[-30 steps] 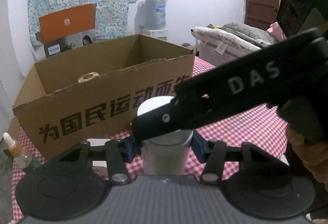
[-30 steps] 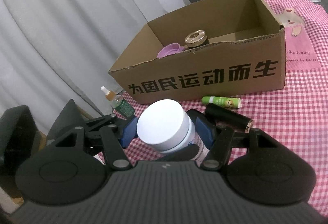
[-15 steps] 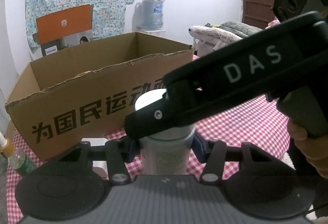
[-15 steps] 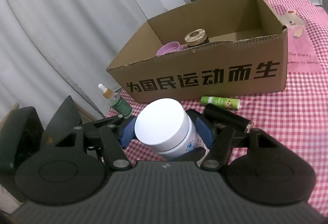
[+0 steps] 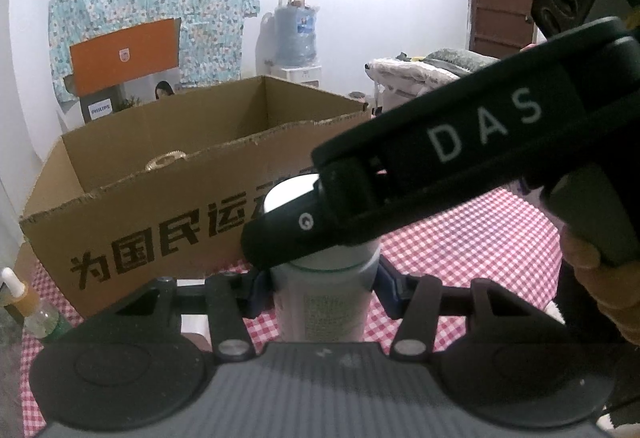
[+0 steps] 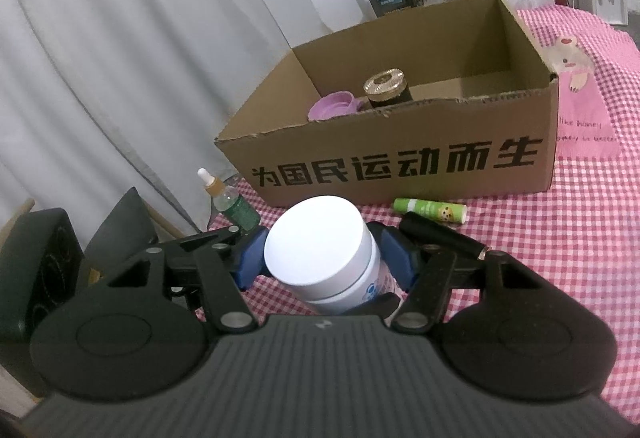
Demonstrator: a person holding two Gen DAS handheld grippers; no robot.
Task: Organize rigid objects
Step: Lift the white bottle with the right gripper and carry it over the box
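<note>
White-lidded jar (image 6: 324,254) clamped between the blue pads of both tongs at once: left tongs (image 5: 320,290) gripping the body low down, right tongs (image 6: 326,258) pinching it just under the lid, reaching across from the right and covering part of the lid in the left wrist view. Held upright above the checked desk (image 6: 560,238), in front of the cardboard box (image 6: 400,161). Inside the box, a gold-capped dark jar (image 6: 386,87) beside a purple lid (image 6: 332,107). On the cloth near the box front, a green tube (image 6: 430,209), a black tube (image 6: 440,238) and a dropper bottle (image 6: 228,199).
</note>
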